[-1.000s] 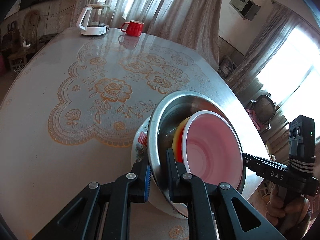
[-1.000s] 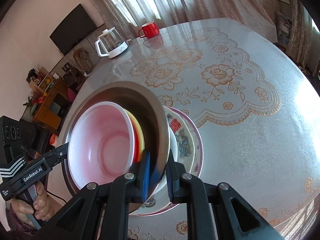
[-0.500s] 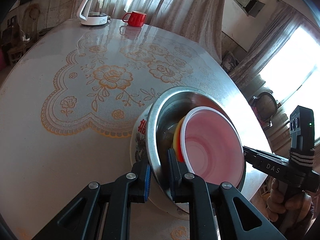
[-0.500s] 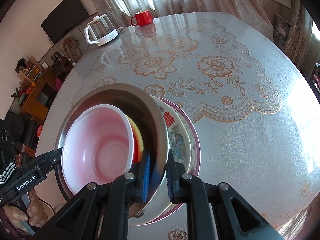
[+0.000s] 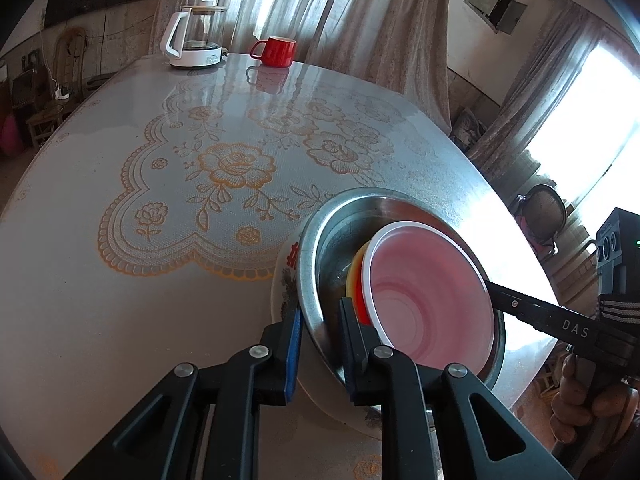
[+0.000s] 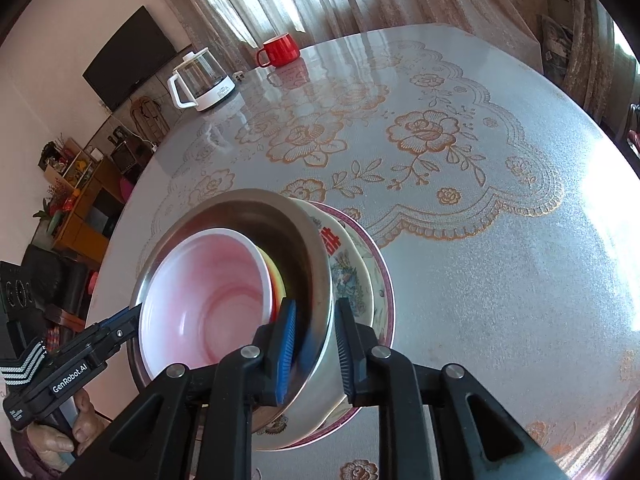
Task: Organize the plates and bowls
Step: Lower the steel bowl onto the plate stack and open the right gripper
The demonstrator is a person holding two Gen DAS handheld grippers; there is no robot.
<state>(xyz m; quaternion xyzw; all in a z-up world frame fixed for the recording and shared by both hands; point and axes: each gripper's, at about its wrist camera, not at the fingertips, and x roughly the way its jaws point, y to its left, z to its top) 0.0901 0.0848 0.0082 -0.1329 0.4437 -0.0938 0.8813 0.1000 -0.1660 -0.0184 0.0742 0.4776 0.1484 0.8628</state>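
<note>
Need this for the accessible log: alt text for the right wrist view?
The right gripper clamps the rim of a steel bowl holding a pink bowl, nested on patterned dishes. Beyond, a floral-covered table carries a red mug and kettle.

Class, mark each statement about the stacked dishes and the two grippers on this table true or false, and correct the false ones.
1. The pink bowl sits inside the steel bowl. True.
2. The red mug stands inside the steel bowl. False: it stands far off on the table, beside the kettle.
3. The left gripper and the right gripper straddle the steel bowl's rim. True.
4. The steel bowl rests directly on the table. False: it sits in a patterned bowl.
</note>
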